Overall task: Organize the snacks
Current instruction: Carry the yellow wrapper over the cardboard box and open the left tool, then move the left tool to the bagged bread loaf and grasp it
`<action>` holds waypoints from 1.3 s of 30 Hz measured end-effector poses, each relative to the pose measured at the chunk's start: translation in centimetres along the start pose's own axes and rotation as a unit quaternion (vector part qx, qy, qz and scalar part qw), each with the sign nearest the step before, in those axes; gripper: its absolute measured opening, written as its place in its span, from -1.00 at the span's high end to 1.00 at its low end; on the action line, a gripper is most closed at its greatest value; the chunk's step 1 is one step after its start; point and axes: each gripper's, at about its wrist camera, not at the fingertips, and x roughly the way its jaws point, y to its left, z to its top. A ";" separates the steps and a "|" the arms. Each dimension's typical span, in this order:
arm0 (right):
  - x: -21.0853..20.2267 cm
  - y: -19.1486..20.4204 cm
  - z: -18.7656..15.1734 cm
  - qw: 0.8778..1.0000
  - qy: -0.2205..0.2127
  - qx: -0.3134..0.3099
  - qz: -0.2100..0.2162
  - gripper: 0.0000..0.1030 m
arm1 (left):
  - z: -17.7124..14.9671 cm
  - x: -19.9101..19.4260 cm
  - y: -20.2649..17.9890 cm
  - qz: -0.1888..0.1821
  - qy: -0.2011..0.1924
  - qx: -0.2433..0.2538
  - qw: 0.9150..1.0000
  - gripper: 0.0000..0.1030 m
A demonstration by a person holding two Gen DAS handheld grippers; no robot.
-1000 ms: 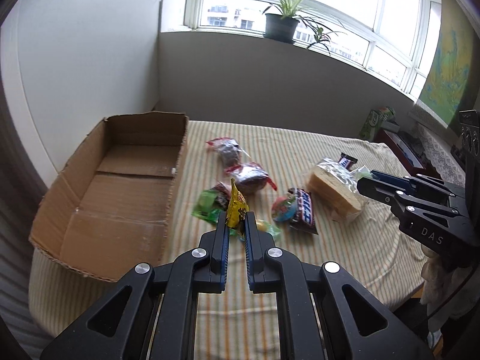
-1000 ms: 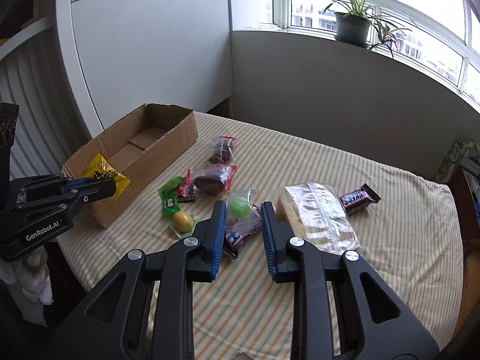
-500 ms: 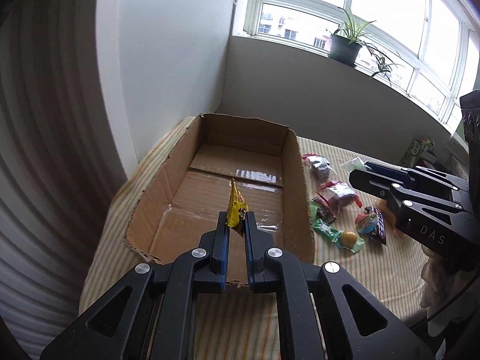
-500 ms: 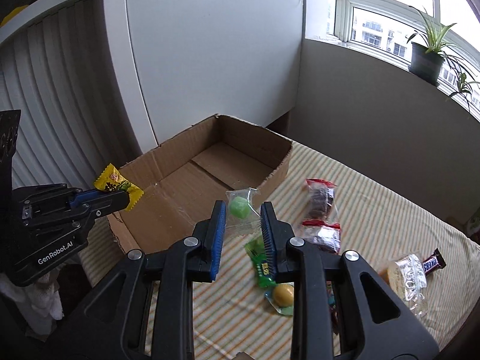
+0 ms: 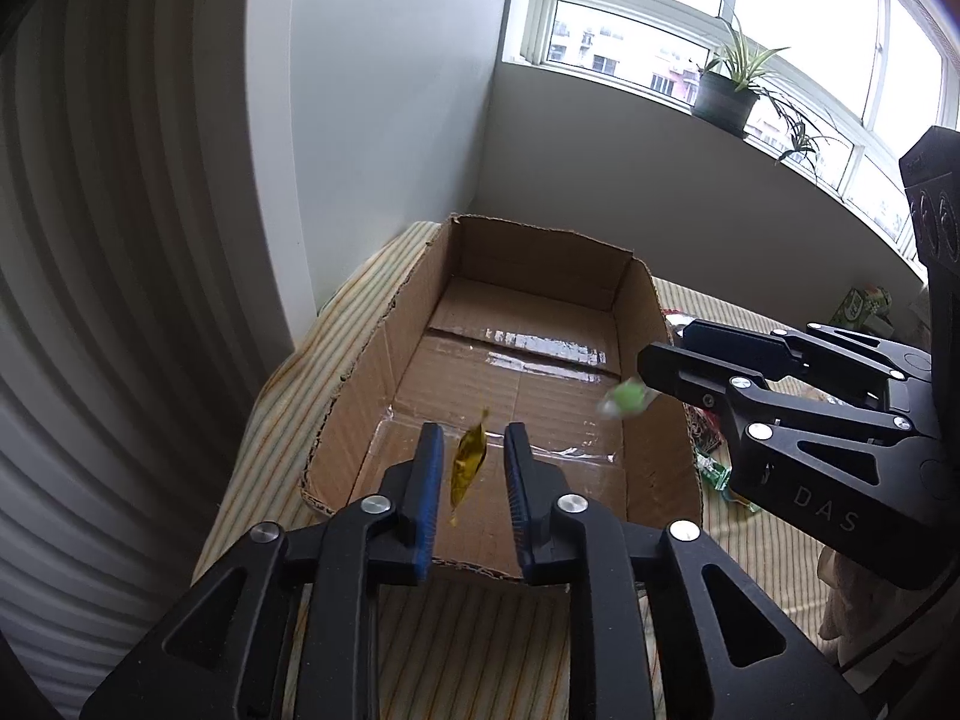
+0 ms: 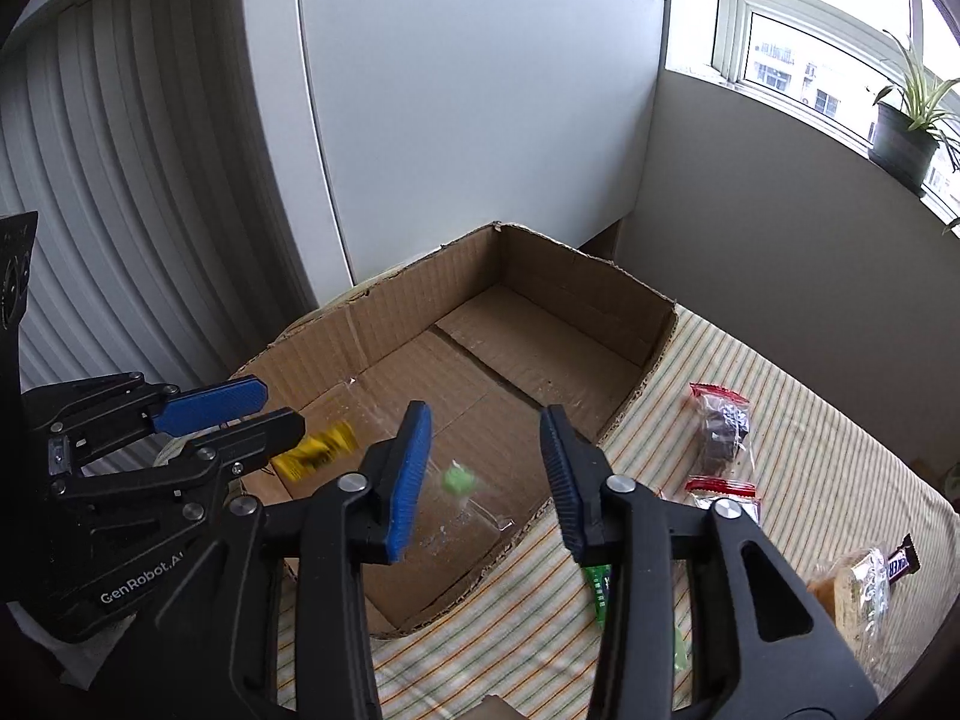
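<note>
An open cardboard box (image 5: 420, 306) (image 6: 600, 288) stands on the striped table. My left gripper (image 5: 474, 468) is open above the box's near end; a yellow snack packet (image 5: 469, 463) is loose and blurred between its fingers, also seen in the right wrist view (image 6: 315, 450). My right gripper (image 6: 485, 468) is open above the box; a clear packet with a green sweet (image 6: 457, 480) is blurred in the air between its fingers, also seen in the left wrist view (image 5: 624, 401).
Right of the box lie two red-topped dark snack packets (image 6: 723, 420), a green packet (image 6: 600, 588), a wrapped bread slice (image 6: 852, 582) and a Snickers bar (image 6: 900, 564). A white wall and ribbed blind stand behind the box. A potted plant (image 5: 723, 99) is on the sill.
Both grippers moved over the box and opened. The yellow packet and the green sweet packet left the fingers and are dropping toward the box floor.
</note>
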 end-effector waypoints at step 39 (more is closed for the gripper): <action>-10.5 -18.5 -7.9 0.986 -0.006 0.155 -0.060 -0.53 | -1.2 -0.8 -10.8 -0.084 0.017 0.057 0.995 0.16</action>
